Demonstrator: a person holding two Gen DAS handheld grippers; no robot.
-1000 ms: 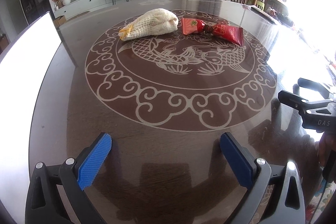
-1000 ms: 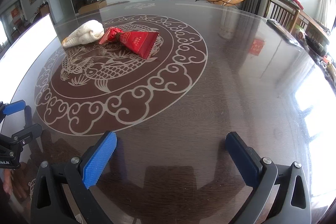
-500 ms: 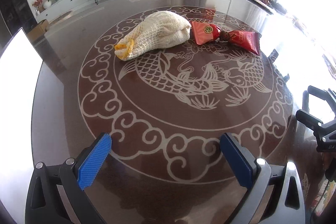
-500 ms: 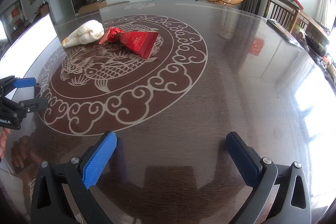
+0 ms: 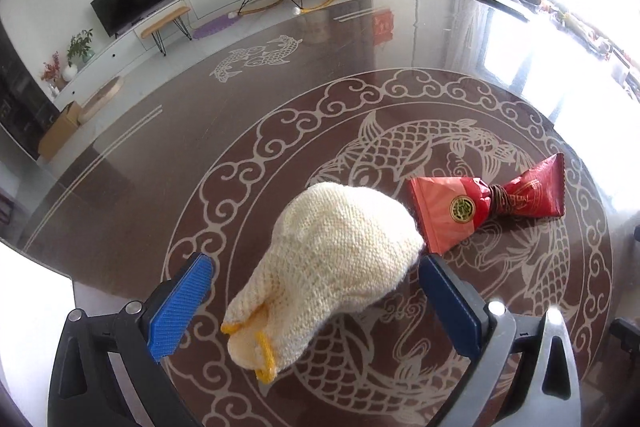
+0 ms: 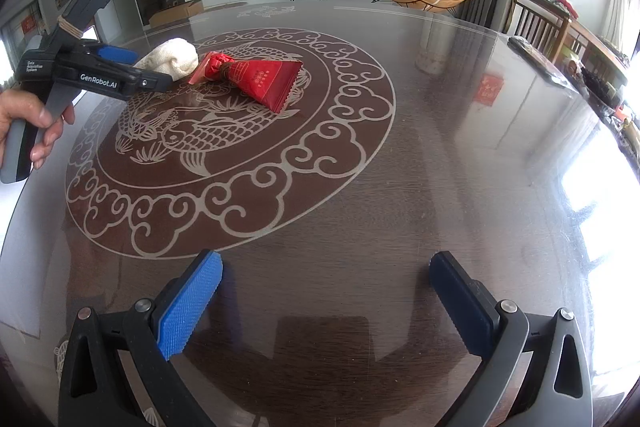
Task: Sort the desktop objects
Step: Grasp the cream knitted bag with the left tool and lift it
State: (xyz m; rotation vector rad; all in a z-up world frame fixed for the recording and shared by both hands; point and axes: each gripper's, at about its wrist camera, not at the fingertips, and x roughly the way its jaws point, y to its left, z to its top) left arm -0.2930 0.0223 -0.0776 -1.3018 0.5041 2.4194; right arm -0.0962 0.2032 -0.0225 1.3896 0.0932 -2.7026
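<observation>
From the left wrist camera, my left gripper (image 5: 312,301) is spread wide with the cream knitted pouch (image 5: 332,263) lying between its blue pads; nothing is clamped yet. The right pad (image 5: 448,311) sits just beside the pouch's fat end, while the left pad (image 5: 180,311) stands clear of it. The yellow drawstring end (image 5: 260,355) points back towards me. To do this well, I judge I should centre the claw over the thick middle of the pouch before closing, since soft knit will squash and could slip out if I pinch only the narrow neck. The red packet (image 5: 488,203) lies just beside the pouch's far end, perhaps touching it, so a careless close or drag might take it along. Both rest on the dark round table (image 5: 200,155) with its fish pattern.

From the right wrist camera, my right gripper (image 6: 324,303) is wide open and holds nothing, hovering over bare table well apart from the objects. A hand (image 6: 24,123) grips the left tool's handle at the left edge; the pouch (image 6: 172,59) shows partly behind it, with the packet (image 6: 260,79) alongside. Nothing else stands near.
</observation>
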